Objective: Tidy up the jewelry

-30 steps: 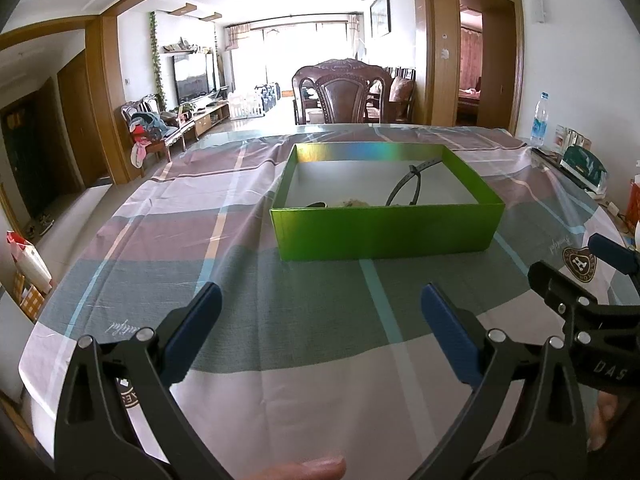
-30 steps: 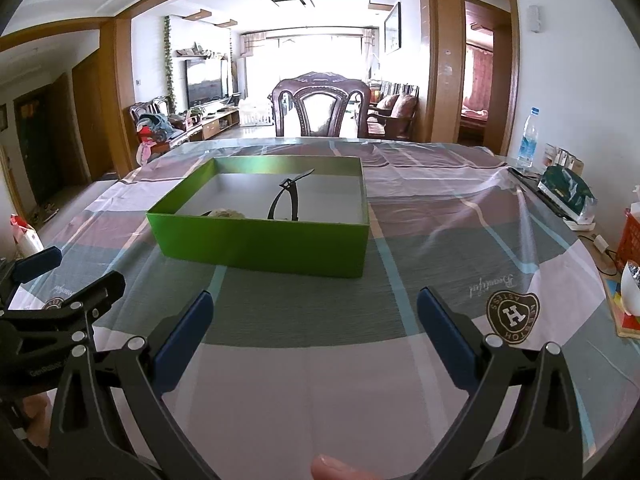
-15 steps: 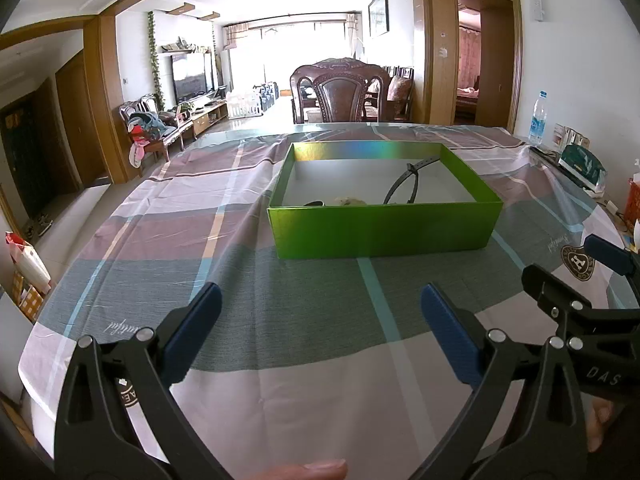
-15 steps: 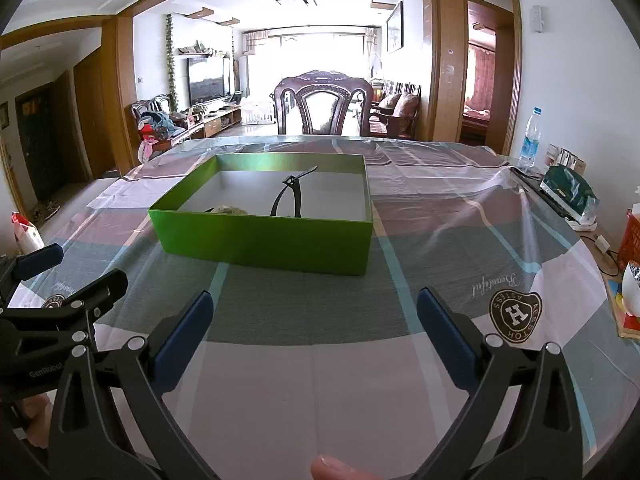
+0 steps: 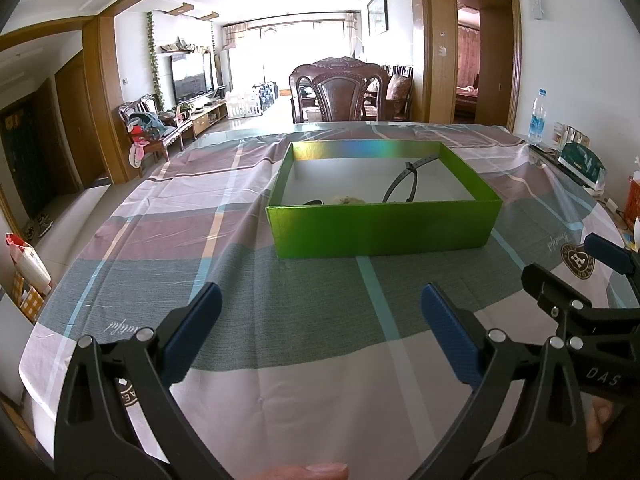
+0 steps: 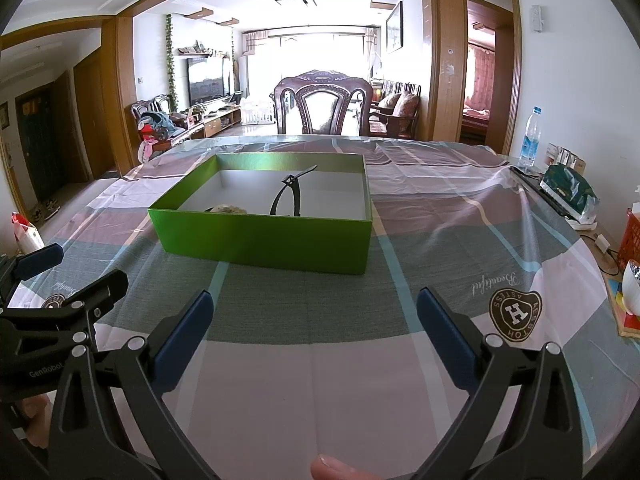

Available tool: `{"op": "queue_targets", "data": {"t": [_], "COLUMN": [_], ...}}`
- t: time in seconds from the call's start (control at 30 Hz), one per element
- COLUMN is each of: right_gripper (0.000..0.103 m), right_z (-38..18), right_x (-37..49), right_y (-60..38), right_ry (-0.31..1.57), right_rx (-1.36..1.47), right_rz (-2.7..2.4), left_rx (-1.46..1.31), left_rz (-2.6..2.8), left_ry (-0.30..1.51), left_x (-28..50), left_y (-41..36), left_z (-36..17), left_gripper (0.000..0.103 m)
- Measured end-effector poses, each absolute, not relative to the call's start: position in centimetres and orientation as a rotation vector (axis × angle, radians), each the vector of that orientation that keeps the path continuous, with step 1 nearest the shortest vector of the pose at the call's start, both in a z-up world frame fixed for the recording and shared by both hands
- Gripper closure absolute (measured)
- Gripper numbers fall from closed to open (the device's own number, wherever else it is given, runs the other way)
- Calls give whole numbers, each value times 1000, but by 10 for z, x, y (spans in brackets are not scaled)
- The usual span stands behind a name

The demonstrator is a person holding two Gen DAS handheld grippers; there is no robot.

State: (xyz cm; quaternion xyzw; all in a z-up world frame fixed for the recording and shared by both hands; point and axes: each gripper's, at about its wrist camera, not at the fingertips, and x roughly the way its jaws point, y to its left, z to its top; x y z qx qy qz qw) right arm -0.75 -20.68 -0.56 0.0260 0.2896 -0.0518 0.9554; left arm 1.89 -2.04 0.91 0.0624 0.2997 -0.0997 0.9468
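A green open box (image 5: pixel 382 230) (image 6: pixel 264 240) stands on the checked tablecloth in the middle of the table. Inside it lie a black strap (image 5: pixel 410 178) (image 6: pixel 288 196) and a small pale piece of jewelry (image 5: pixel 350 200) (image 6: pixel 228 209); the near wall hides the rest of the floor. My left gripper (image 5: pixel 320 320) is open and empty, held over the cloth short of the box. My right gripper (image 6: pixel 312 320) is open and empty, beside the left one. Each gripper shows at the edge of the other's view.
A carved wooden chair (image 5: pixel 340 94) stands behind the table's far edge. A water bottle (image 6: pixel 530 138), a green packet (image 6: pixel 570 194), a red basket (image 6: pixel 632 240) and a white bowl (image 6: pixel 632 292) sit along the right edge. The table's left edge (image 5: pixel 60 280) drops to the floor.
Both grippers have drifted slightly back and sideways; the box sits a little differently in each view. Both stay open and empty.
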Motion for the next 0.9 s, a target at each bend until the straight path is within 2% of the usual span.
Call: {"op": "queue_targets", "data": {"t": [0.9], "right_gripper": [4], "right_z": [-12], "right_x": [-6], "right_y": [-208], "right_ry": [604], "right_rx": [54], "right_rz": [-104], "left_rx": [128], "left_rz": [-205], "left_ry": [641], "left_x": [23], "left_y": [-24], "left_z": [3], "left_gripper": [4]}}
